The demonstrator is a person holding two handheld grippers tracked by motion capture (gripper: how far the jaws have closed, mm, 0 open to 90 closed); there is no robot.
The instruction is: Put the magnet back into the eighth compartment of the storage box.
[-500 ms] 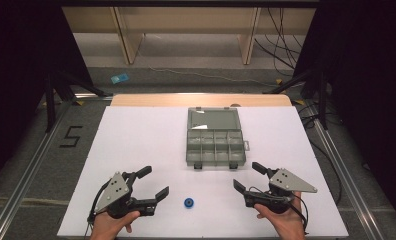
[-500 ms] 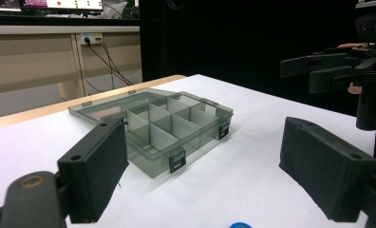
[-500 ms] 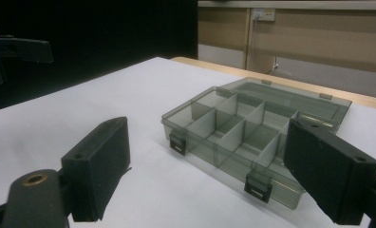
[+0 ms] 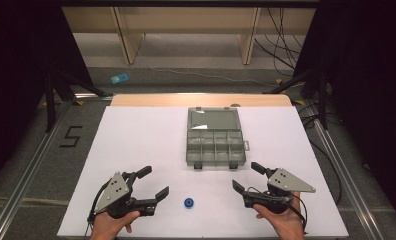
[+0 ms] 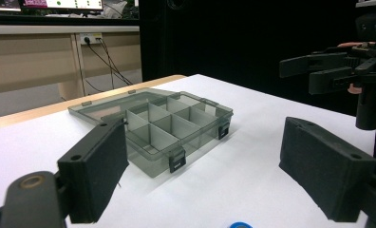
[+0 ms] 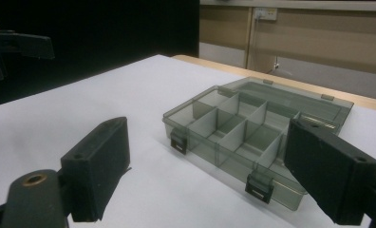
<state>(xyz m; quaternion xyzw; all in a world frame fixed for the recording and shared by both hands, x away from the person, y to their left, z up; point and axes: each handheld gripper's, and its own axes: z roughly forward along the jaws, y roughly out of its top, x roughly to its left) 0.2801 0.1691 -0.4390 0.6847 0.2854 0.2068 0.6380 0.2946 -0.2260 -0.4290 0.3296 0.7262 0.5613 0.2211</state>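
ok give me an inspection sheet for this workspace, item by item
surface: white table top, wooden edge at the far side
job's things: small blue ring lies near the front edge between the two grippers; grey compartment box sits mid-table, lid folded open and flat behind it, compartments look empty
clutter: nothing seen on the table
grippers: left gripper open, holding nothing; right gripper open, holding nothing; both hand-held near the front edge
cables: one trails from each gripper; more on the floor behind the table
surroundings: wooden furniture legs behind, black curtains at both sides, a floor mark like a 5 at left
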